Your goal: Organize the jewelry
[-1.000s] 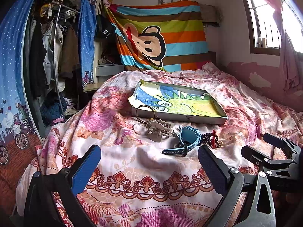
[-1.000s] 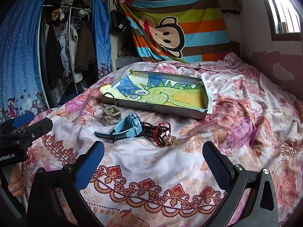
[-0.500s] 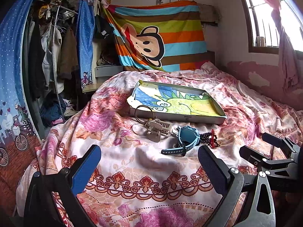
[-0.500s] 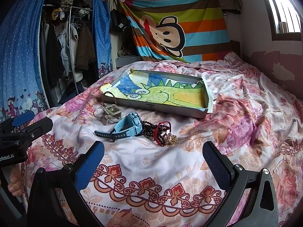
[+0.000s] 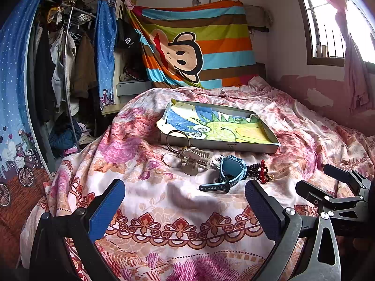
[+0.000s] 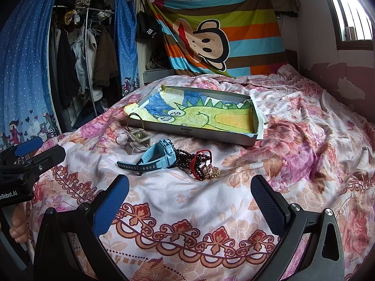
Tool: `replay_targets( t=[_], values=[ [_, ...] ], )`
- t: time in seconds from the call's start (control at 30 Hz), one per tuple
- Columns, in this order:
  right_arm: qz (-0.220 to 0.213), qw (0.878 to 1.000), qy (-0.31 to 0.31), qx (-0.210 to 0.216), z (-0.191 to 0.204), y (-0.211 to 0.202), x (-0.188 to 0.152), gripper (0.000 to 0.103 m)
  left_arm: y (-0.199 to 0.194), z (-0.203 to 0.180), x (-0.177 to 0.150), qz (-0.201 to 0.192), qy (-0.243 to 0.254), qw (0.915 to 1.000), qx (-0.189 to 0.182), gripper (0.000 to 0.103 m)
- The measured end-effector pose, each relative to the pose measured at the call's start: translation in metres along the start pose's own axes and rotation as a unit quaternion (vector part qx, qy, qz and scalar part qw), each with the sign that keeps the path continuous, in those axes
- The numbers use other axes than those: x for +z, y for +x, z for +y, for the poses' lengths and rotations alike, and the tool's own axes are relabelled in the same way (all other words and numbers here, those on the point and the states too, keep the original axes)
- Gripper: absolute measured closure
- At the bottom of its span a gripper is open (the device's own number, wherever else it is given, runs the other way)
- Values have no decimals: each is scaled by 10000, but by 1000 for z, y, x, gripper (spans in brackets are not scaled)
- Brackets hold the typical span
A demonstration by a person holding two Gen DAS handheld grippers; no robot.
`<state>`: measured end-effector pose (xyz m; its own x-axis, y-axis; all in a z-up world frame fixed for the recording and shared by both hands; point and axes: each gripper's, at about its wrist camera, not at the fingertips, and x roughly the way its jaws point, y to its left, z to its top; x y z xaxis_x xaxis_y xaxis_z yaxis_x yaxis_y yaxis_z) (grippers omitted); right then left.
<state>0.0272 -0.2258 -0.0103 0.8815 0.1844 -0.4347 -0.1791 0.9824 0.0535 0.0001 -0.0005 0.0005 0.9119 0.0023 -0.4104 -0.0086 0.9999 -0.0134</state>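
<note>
On the floral bedspread lie a blue watch (image 5: pixel 230 172) (image 6: pixel 159 155), dark bead bracelets with a red cord (image 5: pixel 260 172) (image 6: pixel 199 164), and a beige clip with metal rings (image 5: pixel 189 159) (image 6: pixel 136 138). Behind them stands a shallow grey tray lined with a dinosaur drawing (image 5: pixel 218 126) (image 6: pixel 194 117). My left gripper (image 5: pixel 185 208) is open and empty, short of the jewelry. My right gripper (image 6: pixel 189 205) is open and empty, just in front of the watch and beads. Each gripper shows at the edge of the other's view.
A clothes rack with hanging clothes (image 5: pixel 58 70) and a blue curtain (image 6: pixel 23 58) stand left of the bed. A striped monkey blanket (image 5: pixel 199 46) hangs behind. A window (image 5: pixel 328 23) is at the right. The bedspread (image 6: pixel 304 140) is rumpled at the right.
Both grippers have crept slightly forward toward the jewelry. Nothing on the bed has moved.
</note>
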Motion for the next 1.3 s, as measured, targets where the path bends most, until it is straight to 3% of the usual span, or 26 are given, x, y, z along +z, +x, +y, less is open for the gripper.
replay_targets(
  t=[1.0,1.3],
  values=[
    [21,10000,12,-19,0,-1,0,1,0,-1,0,4,17,10000,11,0],
    [265,9996,-7,41,-6,9,6,1,12,-2,3,191,-169,9997,35,0]
  ],
)
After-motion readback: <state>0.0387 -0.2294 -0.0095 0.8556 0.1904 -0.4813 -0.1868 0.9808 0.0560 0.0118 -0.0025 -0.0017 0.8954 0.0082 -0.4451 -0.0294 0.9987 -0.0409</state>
